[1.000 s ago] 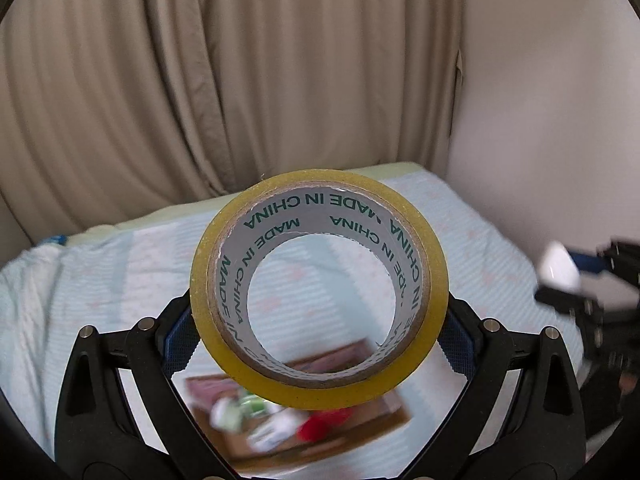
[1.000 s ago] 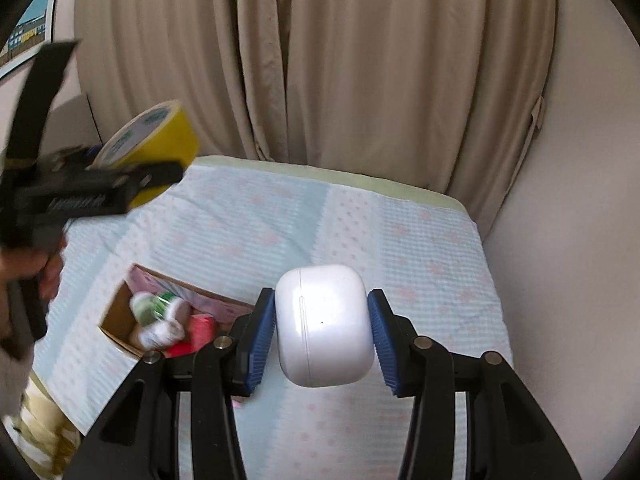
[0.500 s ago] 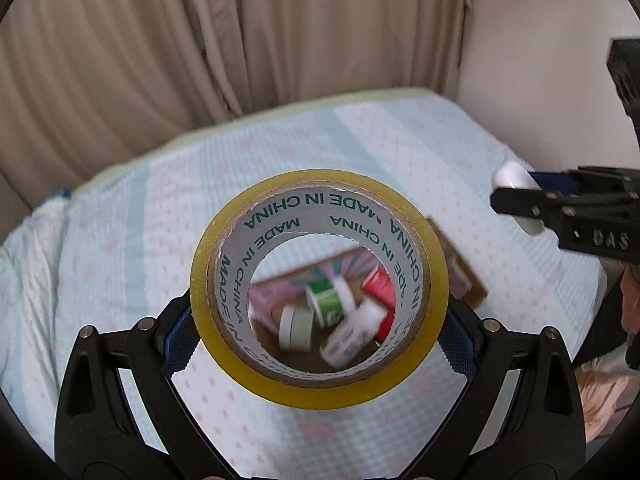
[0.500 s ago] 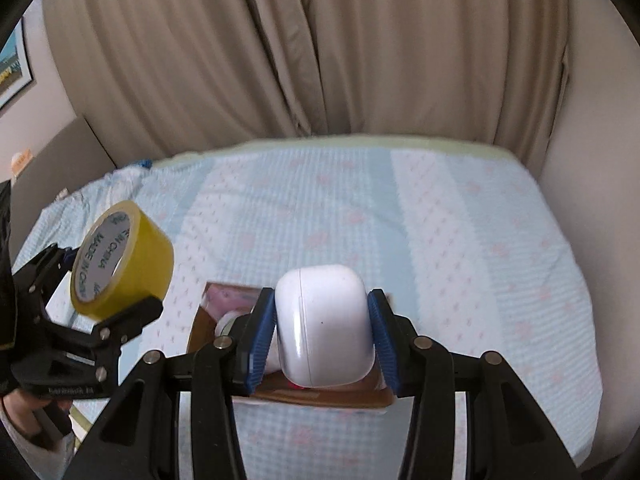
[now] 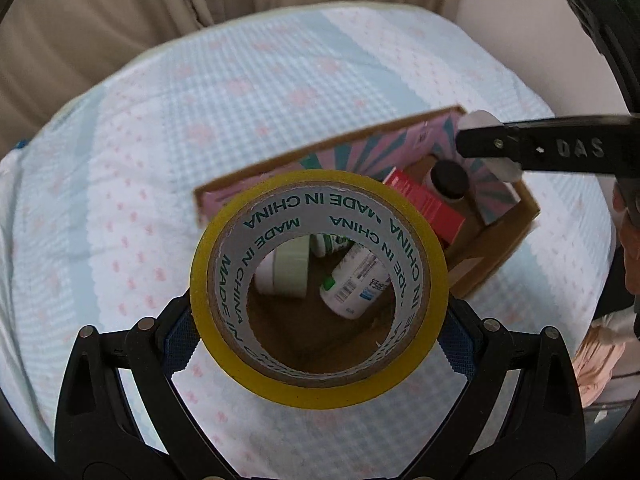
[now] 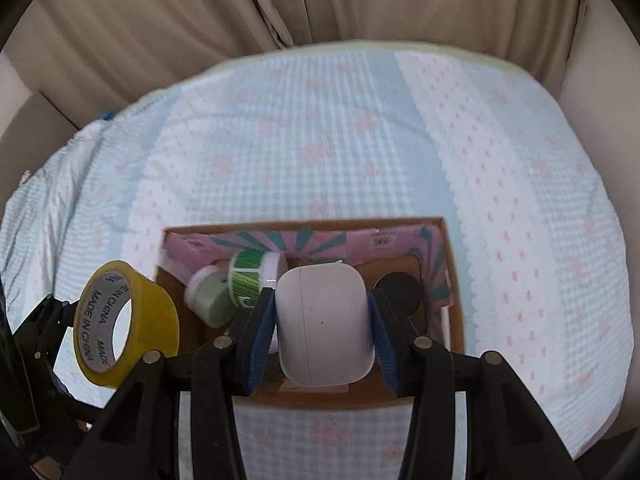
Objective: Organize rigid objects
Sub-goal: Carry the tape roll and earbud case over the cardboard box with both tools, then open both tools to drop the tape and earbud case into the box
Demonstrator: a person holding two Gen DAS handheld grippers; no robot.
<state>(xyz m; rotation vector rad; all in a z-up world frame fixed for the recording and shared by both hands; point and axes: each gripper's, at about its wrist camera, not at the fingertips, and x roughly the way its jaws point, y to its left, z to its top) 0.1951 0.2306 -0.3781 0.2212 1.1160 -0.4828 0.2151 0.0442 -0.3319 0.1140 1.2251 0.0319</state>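
Tape roll [image 5: 320,388] pinched in left claw [image 5: 320,332], earbud case [image 6: 324,332] pinched in right claw [image 6: 324,328], above box [image 6: 454,264]

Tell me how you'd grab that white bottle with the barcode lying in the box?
Grip the white bottle across its round middle, coming straight down from above. It lies on its side on the floor of the cardboard box, seen through the tape roll, with a pale green jar close beside it, so a side approach looks blocked.

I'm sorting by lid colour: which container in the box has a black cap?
The small jar at the cardboard box's far right end, beside the red box; the others have pale lids.
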